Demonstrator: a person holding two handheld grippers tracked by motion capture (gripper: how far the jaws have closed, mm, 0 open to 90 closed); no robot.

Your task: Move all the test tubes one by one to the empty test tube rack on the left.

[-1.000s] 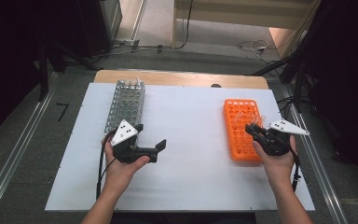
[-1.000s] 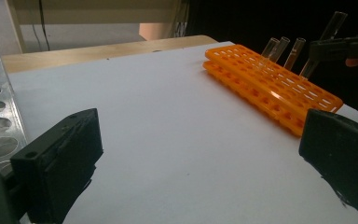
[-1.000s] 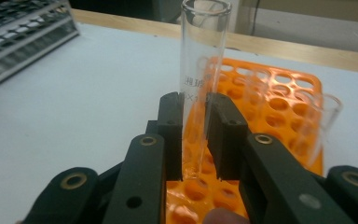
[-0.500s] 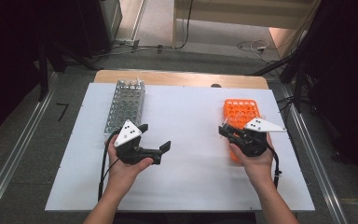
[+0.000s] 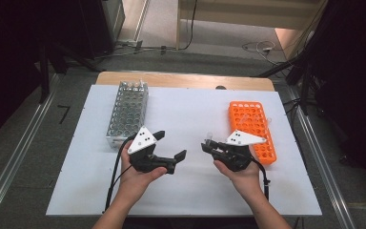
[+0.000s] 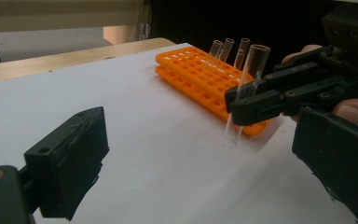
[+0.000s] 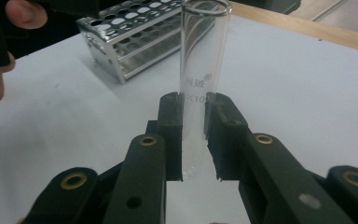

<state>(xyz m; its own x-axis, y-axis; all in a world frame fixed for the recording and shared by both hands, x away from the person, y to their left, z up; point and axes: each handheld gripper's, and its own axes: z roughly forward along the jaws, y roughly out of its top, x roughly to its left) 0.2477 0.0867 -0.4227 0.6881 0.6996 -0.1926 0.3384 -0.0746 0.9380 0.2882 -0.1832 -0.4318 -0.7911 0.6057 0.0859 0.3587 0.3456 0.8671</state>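
My right gripper [image 5: 206, 145] is shut on a clear glass test tube [image 5: 209, 138] and holds it upright just above the white mat, near its middle. In the right gripper view the tube [image 7: 200, 70] stands clamped between the two black pads of that gripper [image 7: 193, 135]. My left gripper [image 5: 170, 144] is open and points at the tube from the left, a short gap away. The left gripper view has its wide-apart jaws [image 6: 200, 163] framing the right gripper [image 6: 242, 105] and the tube [image 6: 249, 79]. Behind the right hand lies an orange rack [image 5: 250, 119].
A metal tube rack [image 5: 128, 112] stands at the back left of the white mat [image 5: 190, 191], also seen from the right gripper [image 7: 140, 32]. Several glass tubes [image 6: 226, 49] stand in the orange rack's [image 6: 196, 70] far end. Bare wood shows behind the mat [image 5: 186, 80].
The right gripper has moved left from the orange rack to the mat's middle, carrying the tube. The left gripper has shifted a little right toward it and stayed open.
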